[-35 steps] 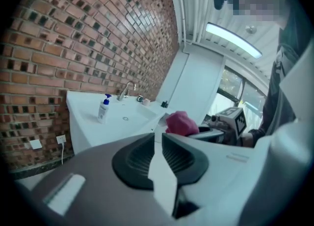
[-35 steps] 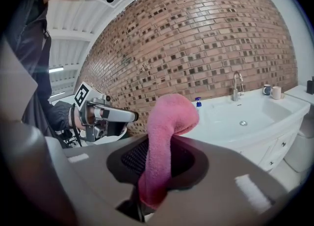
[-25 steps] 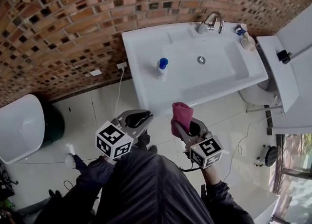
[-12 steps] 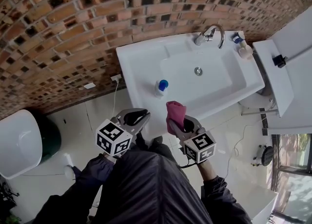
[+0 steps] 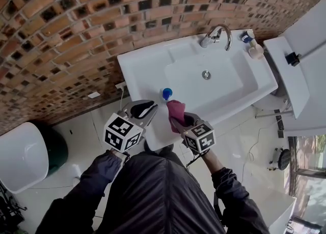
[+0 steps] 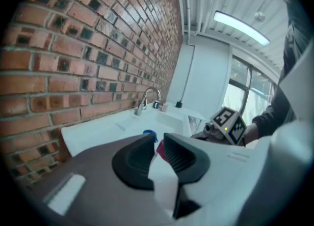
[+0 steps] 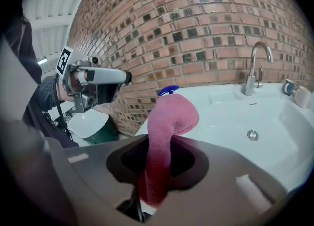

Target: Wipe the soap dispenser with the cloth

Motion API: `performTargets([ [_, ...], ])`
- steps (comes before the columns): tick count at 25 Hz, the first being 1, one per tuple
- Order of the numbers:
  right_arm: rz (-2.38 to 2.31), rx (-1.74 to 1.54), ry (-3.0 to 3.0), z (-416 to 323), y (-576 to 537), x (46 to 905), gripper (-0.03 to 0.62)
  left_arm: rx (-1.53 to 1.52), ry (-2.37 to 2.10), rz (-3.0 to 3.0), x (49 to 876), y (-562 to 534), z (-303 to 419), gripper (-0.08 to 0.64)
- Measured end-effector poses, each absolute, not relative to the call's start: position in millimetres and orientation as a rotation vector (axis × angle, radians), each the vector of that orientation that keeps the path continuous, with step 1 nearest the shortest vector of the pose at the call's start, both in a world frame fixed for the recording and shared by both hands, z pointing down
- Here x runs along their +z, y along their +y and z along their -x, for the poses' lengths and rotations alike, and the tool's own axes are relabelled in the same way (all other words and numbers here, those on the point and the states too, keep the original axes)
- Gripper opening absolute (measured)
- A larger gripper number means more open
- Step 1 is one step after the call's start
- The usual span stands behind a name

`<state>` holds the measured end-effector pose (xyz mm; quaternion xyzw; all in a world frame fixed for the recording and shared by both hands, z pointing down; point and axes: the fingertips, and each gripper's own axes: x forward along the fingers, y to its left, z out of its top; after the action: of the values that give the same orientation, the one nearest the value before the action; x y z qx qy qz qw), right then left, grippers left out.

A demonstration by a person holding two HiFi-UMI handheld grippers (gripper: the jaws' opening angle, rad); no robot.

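Soap dispenser point(image 5: 166, 94) on the sink's point(image 5: 142, 70) left rim, tap point(image 5: 219, 34) behind, toilet point(image 5: 23, 154) far left

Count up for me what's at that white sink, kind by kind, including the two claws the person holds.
Claws: 2, left claw empty, right claw gripping the cloth
Cloths: 1, pink
Soap dispensers: 1, blue-topped
Taps: 1
Sinks: 1
Small containers at the sink's back corner: 2
Total: 8
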<state>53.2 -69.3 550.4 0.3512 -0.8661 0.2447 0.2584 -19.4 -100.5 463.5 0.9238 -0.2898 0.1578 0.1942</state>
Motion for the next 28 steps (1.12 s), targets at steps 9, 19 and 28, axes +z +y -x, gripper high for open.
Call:
performTargets([
  [9, -0.873, 0.801, -2.256, -36, -84, 591, 0.09, 0.57, -0.734, -2.698, 470, -145, -20, 0.054],
  [19, -0.8, 0.989, -2.095, -37, -76, 644, 0.091, 0.599, -0.693, -2.65, 490, -146, -26, 0.054],
  [28, -0.621, 0.811, -2.188, -48, -55, 609, 0.091, 0.585, -0.702, -2.651, 488, -147, -21, 0.054],
])
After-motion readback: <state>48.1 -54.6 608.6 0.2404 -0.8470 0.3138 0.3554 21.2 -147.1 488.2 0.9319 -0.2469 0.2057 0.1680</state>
